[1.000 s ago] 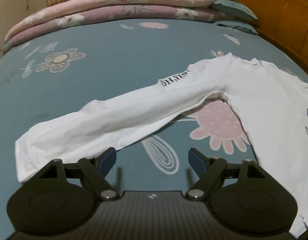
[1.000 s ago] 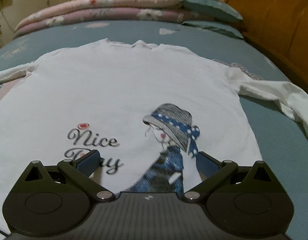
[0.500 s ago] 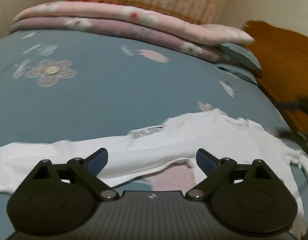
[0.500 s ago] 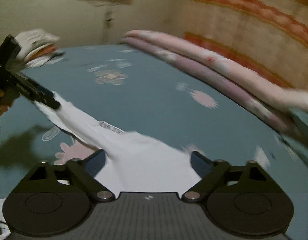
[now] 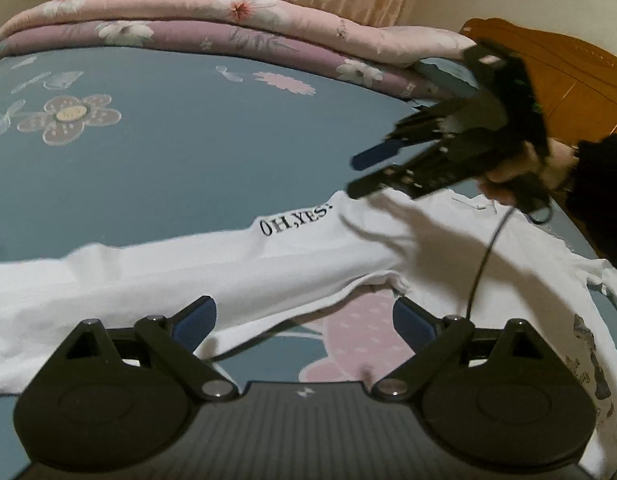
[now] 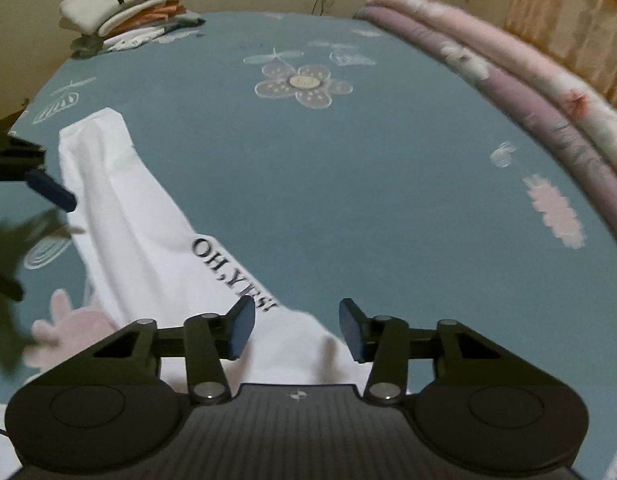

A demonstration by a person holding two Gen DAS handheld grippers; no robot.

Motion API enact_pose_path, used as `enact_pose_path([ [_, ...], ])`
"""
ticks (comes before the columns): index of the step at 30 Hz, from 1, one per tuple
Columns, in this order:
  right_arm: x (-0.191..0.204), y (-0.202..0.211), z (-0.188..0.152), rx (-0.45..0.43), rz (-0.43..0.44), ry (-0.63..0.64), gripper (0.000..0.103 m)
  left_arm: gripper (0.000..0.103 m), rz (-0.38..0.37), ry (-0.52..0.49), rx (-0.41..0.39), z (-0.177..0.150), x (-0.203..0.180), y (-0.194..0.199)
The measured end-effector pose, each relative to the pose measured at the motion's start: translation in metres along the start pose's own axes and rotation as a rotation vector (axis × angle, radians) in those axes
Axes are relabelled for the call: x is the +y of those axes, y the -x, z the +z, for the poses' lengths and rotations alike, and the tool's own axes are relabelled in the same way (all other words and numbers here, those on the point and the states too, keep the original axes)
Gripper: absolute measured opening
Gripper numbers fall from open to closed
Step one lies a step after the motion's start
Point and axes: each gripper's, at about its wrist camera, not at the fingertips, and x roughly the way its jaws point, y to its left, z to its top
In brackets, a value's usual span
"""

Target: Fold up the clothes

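Observation:
A white long-sleeved shirt (image 5: pixel 448 256) lies flat on the blue bed sheet, its left sleeve (image 5: pixel 128 276) stretched out, with "OH,YES!" printed near the shoulder (image 5: pixel 294 220). My left gripper (image 5: pixel 304 320) is open, low over the sleeve's lower edge near the armpit. My right gripper (image 6: pixel 294 330) is open over the shoulder, just past the print (image 6: pixel 232 276); it also shows in the left wrist view (image 5: pixel 364 176), above the shoulder. The sleeve (image 6: pixel 116 208) runs away to the upper left in the right wrist view.
Folded pink and purple quilts (image 5: pixel 228 32) lie along the far side of the bed. A stack of folded clothes (image 6: pixel 124 12) sits at the bed's far corner. A wooden headboard (image 5: pixel 568 76) stands on the right. A black cable (image 5: pixel 484 256) hangs across the shirt.
My right gripper has swung from the shirt's front print to the left shoulder. My left gripper has moved from the sleeve's cuff end toward the armpit. The shirt has not moved.

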Motion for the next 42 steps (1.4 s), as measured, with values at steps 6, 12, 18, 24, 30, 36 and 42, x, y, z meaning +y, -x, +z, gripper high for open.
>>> enact_pose_path([
  [6, -0.02, -0.032, -0.004, 0.051, 0.1, -0.012, 0.049, 0.095, 0.04, -0.047, 0.036, -0.01, -0.006, -0.015],
  [12, -0.015, -0.036, -0.012, 0.072, 0.124, -0.013, 0.029, 0.096, 0.034, -0.033, 0.023, -0.011, -0.006, -0.017],
  [18, -0.002, -0.027, -0.01, 0.047, 0.074, 0.02, 0.002, 0.096, 0.043, -0.042, 0.018, -0.012, -0.008, -0.017],
  [24, -0.016, -0.03, -0.002, 0.01, 0.004, -0.055, 0.002, 0.096, 0.046, -0.019, 0.0, -0.011, -0.003, -0.012],
  [30, -0.013, -0.037, -0.001, 0.022, -0.026, -0.066, 0.011, 0.096, 0.054, 0.005, -0.013, -0.012, 0.002, -0.006],
  [36, 0.014, -0.026, 0.034, -0.057, 0.087, 0.019, 0.017, 0.096, 0.073, -0.008, -0.016, -0.008, 0.002, 0.007],
  [42, 0.056, -0.054, 0.07, -0.078, 0.242, 0.125, 0.026, 0.096, 0.122, 0.017, -0.023, -0.013, 0.018, 0.037],
])
